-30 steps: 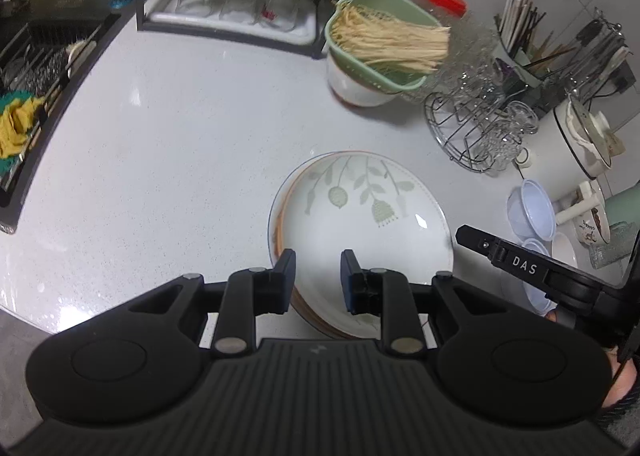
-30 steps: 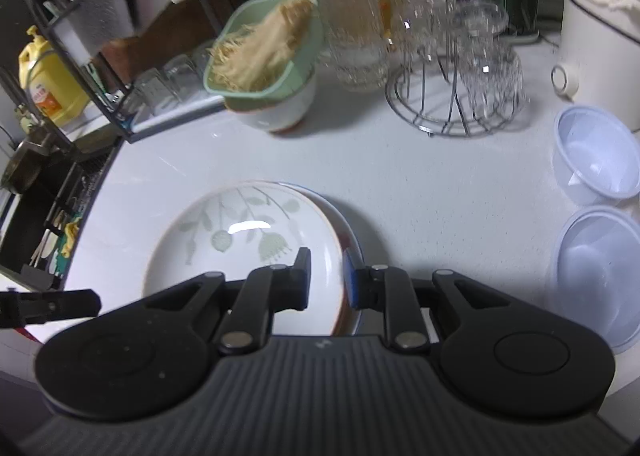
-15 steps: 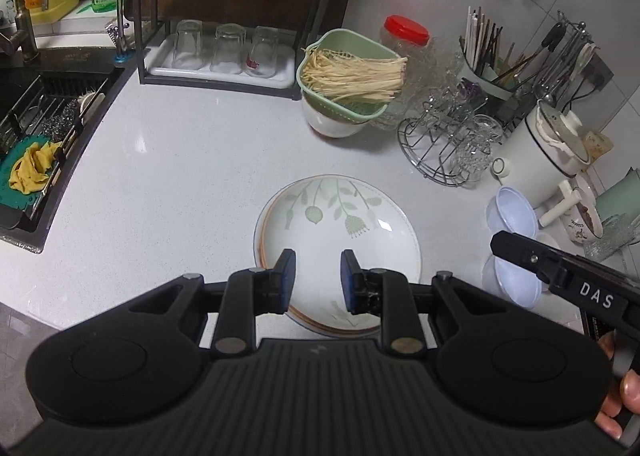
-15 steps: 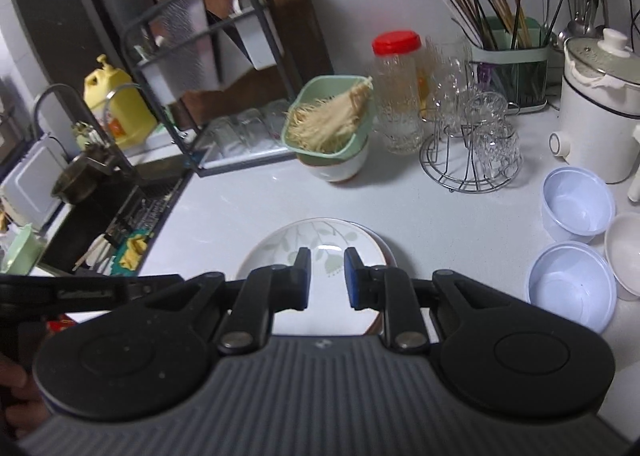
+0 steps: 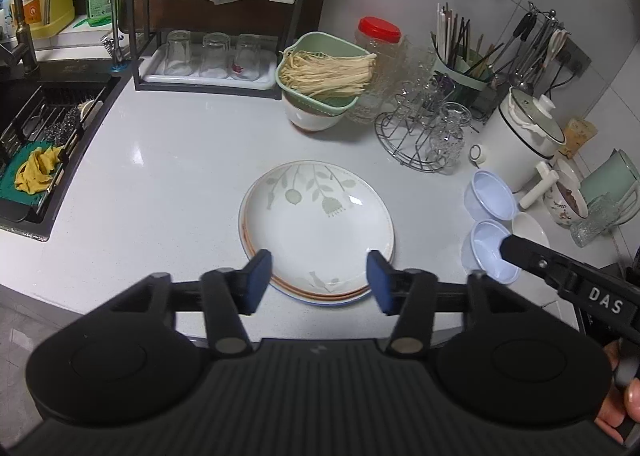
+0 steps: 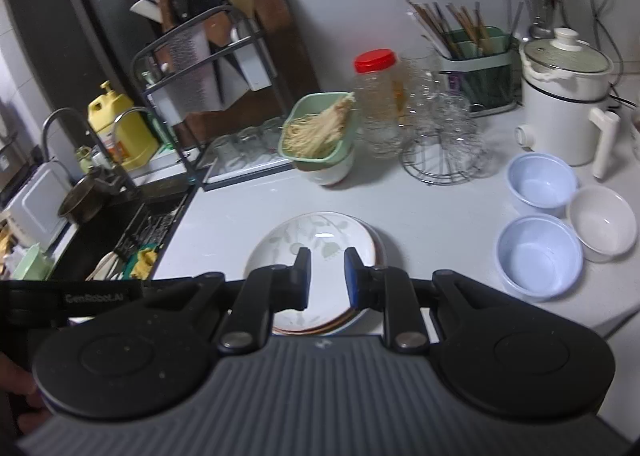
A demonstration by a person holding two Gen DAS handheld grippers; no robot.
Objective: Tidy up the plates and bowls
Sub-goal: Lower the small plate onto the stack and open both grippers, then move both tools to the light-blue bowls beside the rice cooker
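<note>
A stack of plates with a leaf-patterned one on top lies mid-counter; it also shows in the right wrist view. My left gripper is wide open and empty, raised above the stack's near rim. My right gripper is empty with a narrow gap between its pads, raised above the same stack. Two pale blue bowls and a white bowl stand to the right of the plates. The nearer blue bowl shows in the left wrist view.
A green basket of noodles sits on a white bowl behind the plates. A wire glass rack, red-lidded jar, utensil holder and white cooker line the back right. The sink lies left, a glass tray behind.
Both grippers have risen and pulled back from the plate stack. My left gripper's jaws have opened wide. The right gripper's gap has stayed narrow.
</note>
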